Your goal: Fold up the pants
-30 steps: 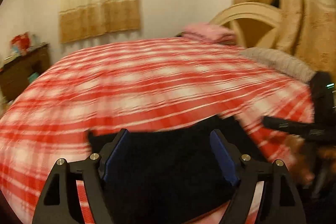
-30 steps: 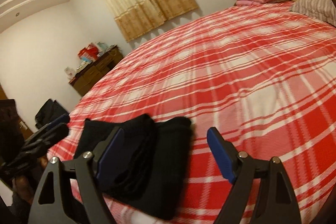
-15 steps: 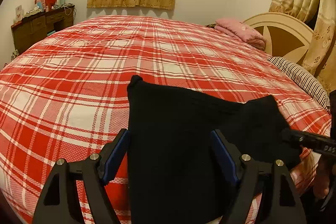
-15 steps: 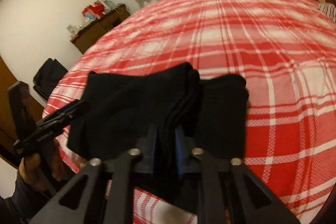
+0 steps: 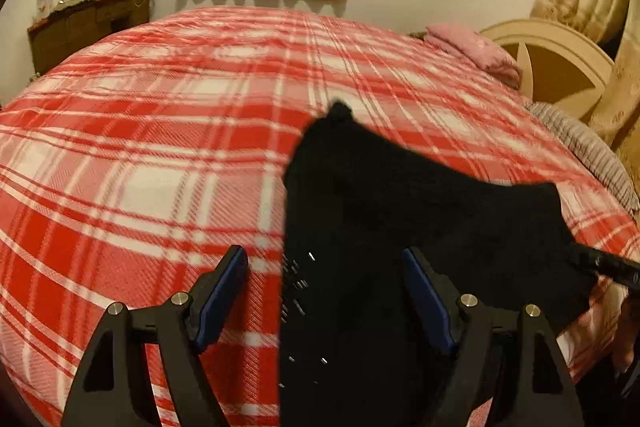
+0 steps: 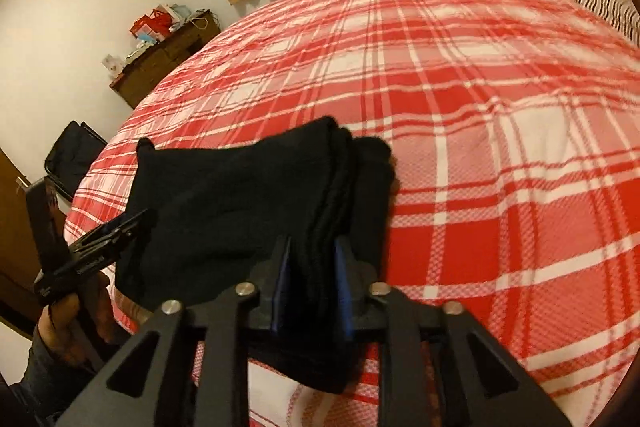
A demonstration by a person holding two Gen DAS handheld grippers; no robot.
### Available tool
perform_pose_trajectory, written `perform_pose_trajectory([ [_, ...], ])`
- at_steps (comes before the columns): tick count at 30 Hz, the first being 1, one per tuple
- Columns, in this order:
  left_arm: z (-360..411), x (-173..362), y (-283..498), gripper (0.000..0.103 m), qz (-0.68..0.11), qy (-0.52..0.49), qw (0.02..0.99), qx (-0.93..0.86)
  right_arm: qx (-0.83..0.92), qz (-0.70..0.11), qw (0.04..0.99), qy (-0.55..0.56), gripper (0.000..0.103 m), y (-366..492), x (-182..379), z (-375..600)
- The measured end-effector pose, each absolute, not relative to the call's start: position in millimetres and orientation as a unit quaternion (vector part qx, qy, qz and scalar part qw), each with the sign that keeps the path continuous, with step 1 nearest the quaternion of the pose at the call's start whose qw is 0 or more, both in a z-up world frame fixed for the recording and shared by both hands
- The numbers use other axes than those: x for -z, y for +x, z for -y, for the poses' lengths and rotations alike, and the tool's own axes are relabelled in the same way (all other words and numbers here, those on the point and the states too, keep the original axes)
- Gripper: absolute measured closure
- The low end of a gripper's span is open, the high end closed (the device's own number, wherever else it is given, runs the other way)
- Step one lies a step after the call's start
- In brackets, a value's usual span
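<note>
Between the left gripper (image 5: 324,291) fingers in the left wrist view: black pants (image 5: 400,227) on the red plaid bedspread (image 5: 140,167). Jaws wide, blue pads clear of the cloth; pants' left edge runs up the gap nearer the right finger, w/ the left finger over bare plaid. Pants spread ahead & to the right, one corner poking up straight ahead. Right gripper tip at far right edge, against the pants' far end. Pink folded blanket (image 5: 472,51) & round headboard (image 5: 560,67) far ahead-right, dresser (image 5: 88,27) far ahead-left.

Right wrist view: right gripper (image 6: 312,283) narrow, jaws opening slightly, pads pressed on a thick bundled fold of the pants (image 6: 240,195). Rest of pants fans out ahead & to the left. Left gripper (image 6: 96,247), held by a hand (image 6: 68,311), sits low left at the pants' edge. Dresser (image 6: 160,63) far ahead-left.
</note>
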State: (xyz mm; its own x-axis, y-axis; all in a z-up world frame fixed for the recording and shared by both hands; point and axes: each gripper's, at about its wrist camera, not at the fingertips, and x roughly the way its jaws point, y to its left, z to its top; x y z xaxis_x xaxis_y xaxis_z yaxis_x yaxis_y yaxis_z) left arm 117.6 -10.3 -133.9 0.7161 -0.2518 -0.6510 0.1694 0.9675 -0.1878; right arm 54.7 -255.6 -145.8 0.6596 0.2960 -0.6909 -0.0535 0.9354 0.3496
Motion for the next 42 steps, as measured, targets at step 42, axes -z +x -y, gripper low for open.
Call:
perform_pose_trajectory([
  [42,-1,134,134,0.01,-0.371,-0.03,0.924,0.087,-0.128,-0.372,0.917,0.061,0.037,100,123,210],
])
